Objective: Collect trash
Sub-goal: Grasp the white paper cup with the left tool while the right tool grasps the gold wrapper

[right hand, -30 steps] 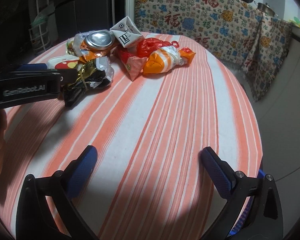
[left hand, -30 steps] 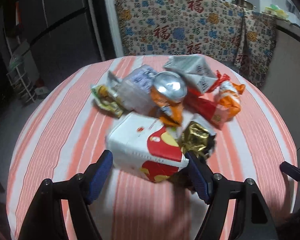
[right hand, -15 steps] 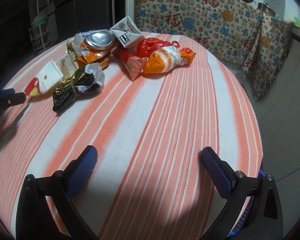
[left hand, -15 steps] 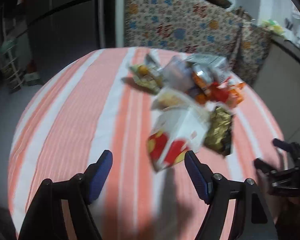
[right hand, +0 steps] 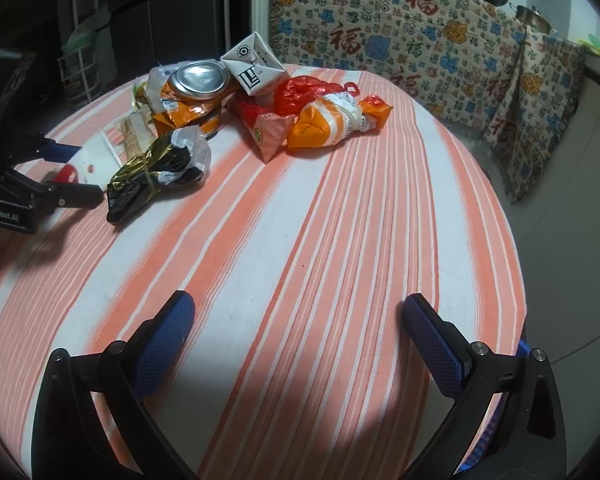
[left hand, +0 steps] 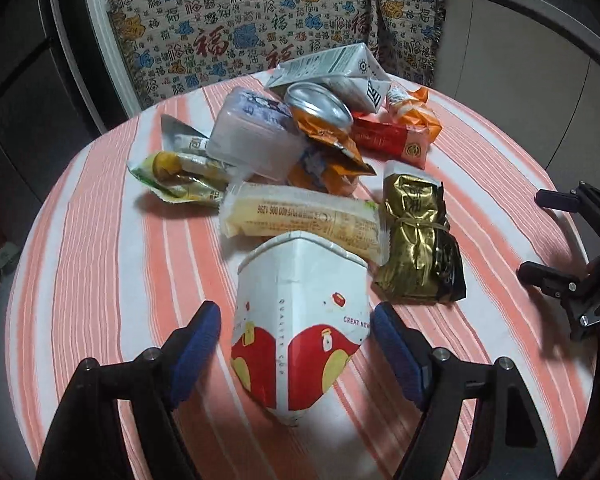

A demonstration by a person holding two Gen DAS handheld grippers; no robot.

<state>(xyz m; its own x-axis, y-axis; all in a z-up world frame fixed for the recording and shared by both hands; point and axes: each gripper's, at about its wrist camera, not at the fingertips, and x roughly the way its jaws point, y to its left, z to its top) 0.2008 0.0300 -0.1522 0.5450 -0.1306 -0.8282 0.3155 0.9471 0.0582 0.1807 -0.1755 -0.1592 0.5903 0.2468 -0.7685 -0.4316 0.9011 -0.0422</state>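
At the bottom centre of the left wrist frame, a crushed paper cup [left hand: 300,328] on the striped counter [left hand: 100,248] is bracketed by the closing left gripper [left hand: 296,334] for pickup, while the right gripper [right hand: 298,336] is held wide and empty below the trash pile [right hand: 236,108].

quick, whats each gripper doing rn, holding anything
Left gripper: jaws closing around the flattened paper cup, pads not yet pressing on it.
Right gripper: open, holding nothing, above the striped tablecloth.
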